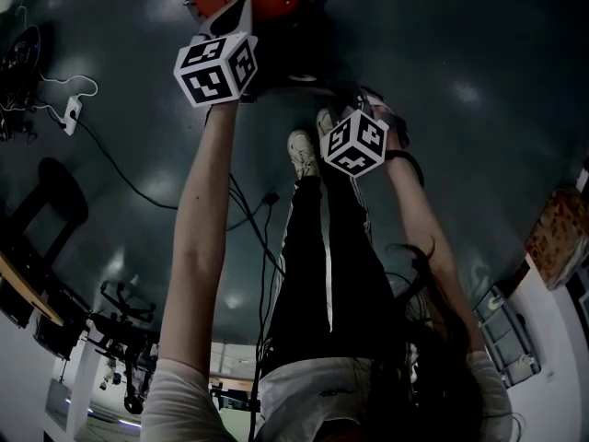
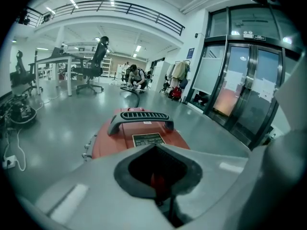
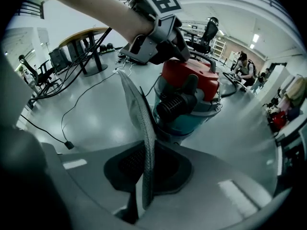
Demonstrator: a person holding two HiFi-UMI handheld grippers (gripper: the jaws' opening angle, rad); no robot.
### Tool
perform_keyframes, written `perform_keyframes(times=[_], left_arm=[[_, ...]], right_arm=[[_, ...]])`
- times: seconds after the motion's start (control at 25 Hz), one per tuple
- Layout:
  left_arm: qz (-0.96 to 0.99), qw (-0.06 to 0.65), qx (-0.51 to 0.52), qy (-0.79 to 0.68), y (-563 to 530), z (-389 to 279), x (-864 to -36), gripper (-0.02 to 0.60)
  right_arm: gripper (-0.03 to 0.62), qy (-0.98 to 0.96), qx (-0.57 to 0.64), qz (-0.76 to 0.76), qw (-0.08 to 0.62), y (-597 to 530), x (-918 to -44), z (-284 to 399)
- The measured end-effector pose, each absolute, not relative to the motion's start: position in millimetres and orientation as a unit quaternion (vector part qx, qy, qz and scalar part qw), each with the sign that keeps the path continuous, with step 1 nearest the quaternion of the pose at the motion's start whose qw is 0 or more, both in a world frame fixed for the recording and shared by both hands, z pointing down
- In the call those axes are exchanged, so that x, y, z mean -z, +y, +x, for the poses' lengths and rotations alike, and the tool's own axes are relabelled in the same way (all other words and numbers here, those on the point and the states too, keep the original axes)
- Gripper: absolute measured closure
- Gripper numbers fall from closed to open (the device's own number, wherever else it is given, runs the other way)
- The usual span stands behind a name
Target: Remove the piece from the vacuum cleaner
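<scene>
Red vac (image 3: 189, 78) upper ctr of right gripper view; right gripper (image 3: 145, 176) fingers clamped on 1 thin grey mesh piece (image 3: 139, 114); left gripper (image 2: 157, 183) fingers nipped shut on vac's red edge.

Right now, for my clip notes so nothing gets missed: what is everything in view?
vacuum cleaner: one, red lid on teal body, on the floor ahead.
flat piece: one, grey mesh, clamped in the right gripper.
cable: one, black, trailing across the floor.
office chairs: at least two, black, by far desks.
crouching person: one, far background.
left gripper: one, grey, shut on a red edge, apparently the vacuum cleaner's lid.
right gripper: one, grey, shut on the flat piece.
legs: two, black trousers, pale shoes, between the grippers.
</scene>
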State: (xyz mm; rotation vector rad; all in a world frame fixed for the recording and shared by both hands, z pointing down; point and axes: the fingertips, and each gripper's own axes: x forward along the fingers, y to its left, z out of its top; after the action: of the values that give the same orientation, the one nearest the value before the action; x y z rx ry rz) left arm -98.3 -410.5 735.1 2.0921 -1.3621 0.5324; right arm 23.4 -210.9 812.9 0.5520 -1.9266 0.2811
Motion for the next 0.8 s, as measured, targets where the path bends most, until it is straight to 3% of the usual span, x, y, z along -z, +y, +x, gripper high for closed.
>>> perform_keyframes(times=[0.36, 0.64, 0.8], left_arm=[[0.794, 0.259, -0.181, -0.52, -374, -94, -666, 0.58], [0.799, 0.19, -0.114, -0.558, -329, -121, -444, 0.58], [0.803, 0.105, -0.023, -0.586, -308, -131, -286, 0.58]], right_arm=[[0.559, -0.813, -0.133, 0.281, 0.493, -212, -742, 28], [0.557, -0.815, -0.112, 0.359, 0.442, -232, -535, 40], [0.557, -0.824, -0.078, 0.414, 0.379, -252, -396, 38]])
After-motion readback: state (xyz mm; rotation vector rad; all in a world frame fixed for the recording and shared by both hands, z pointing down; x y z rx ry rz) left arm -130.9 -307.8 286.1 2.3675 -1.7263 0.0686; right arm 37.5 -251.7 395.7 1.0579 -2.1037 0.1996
